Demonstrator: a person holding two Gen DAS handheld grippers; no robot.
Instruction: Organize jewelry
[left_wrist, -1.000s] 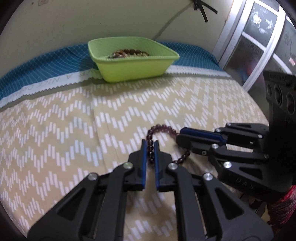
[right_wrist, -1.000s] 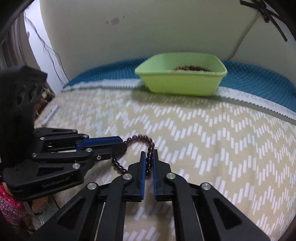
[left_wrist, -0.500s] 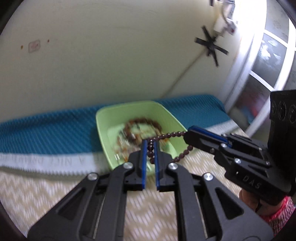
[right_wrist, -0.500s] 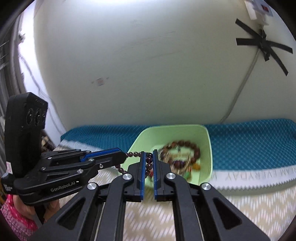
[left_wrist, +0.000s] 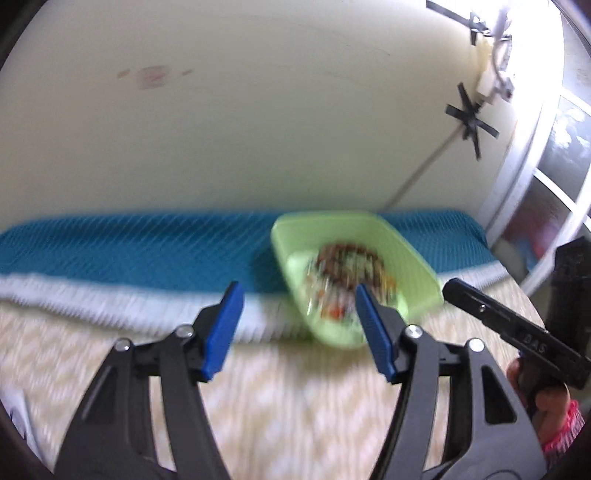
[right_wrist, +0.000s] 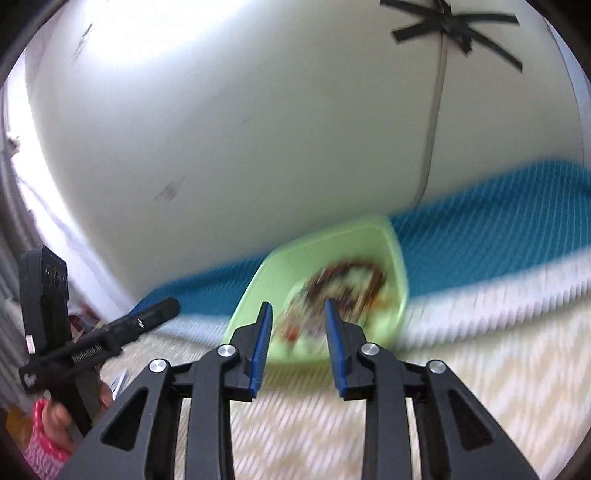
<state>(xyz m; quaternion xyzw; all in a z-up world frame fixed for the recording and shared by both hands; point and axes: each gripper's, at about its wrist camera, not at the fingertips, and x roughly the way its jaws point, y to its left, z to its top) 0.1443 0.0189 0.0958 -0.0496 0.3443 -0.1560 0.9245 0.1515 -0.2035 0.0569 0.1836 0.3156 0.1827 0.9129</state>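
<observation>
The step in hand looks like the release: both tools hang in front of the green tray (left_wrist: 413, 254), which sits at the far side of the bed on the teal strip of cloth (left_wrist: 140, 254), close to the wall. The left gripper (left_wrist: 295, 325) has its jaws standing wide apart, having just been opening, and nothing shows between the blue pads. The right gripper (right_wrist: 297, 338) has its jaws parted by a narrower gap, also just opening, and that gap too is empty; through it the tray's inside is visible. The tray holds a blurred heap of jewelry (right_wrist: 343, 291), brown bead rings with some lighter and reddish bits, but the blur is too strong to tell one bracelet from another, so whether a dark bead strand has landed there I can only judge as likely, not confirm. No beads hang from either tool and none lie on the chevron bedspread (left_wrist: 295, 413) in the part that shows. A hand in a pink sleeve (right_wrist: 55, 424) holds the left tool at the edge of the right view. The next move, as I judge it, calls for drawing both tools back clear of the tray rim without knocking it, then looking over the bed for any piece left to gather.
</observation>
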